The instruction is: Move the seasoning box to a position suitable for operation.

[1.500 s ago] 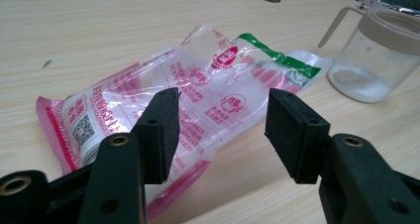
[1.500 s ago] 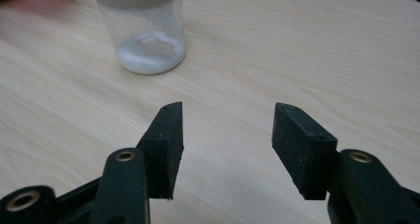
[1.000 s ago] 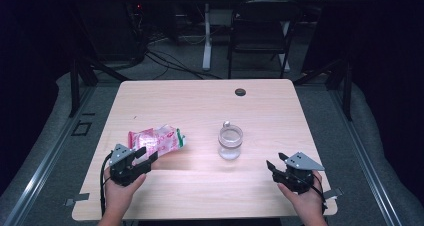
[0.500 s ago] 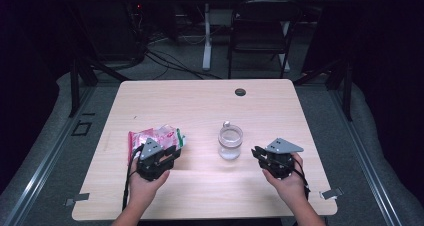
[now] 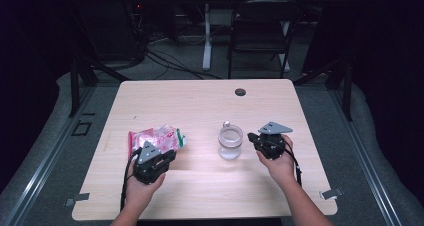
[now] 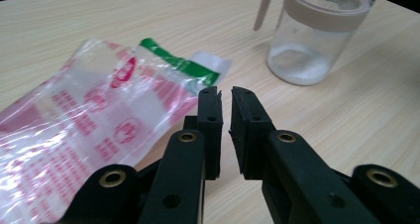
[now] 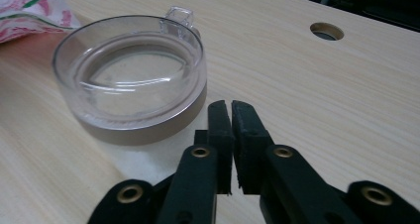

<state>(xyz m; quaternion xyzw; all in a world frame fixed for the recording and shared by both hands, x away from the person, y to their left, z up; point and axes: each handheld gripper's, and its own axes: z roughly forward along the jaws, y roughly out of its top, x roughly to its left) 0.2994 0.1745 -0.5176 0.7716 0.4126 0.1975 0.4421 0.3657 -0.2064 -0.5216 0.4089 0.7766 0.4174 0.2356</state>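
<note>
High view: both claws nearly closed, empty; left claw (image 5: pixel 162 158) beside bag (image 5: pixel 155 137), right claw (image 5: pixel 256 140) beside jar (image 5: pixel 230 141), apparently poised for grasping

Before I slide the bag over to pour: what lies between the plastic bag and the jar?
Only bare tabletop lies between the plastic bag and the jar, as the high view and the left gripper view show.

Bag (image 6: pixel 74 130) cut off at left
</note>
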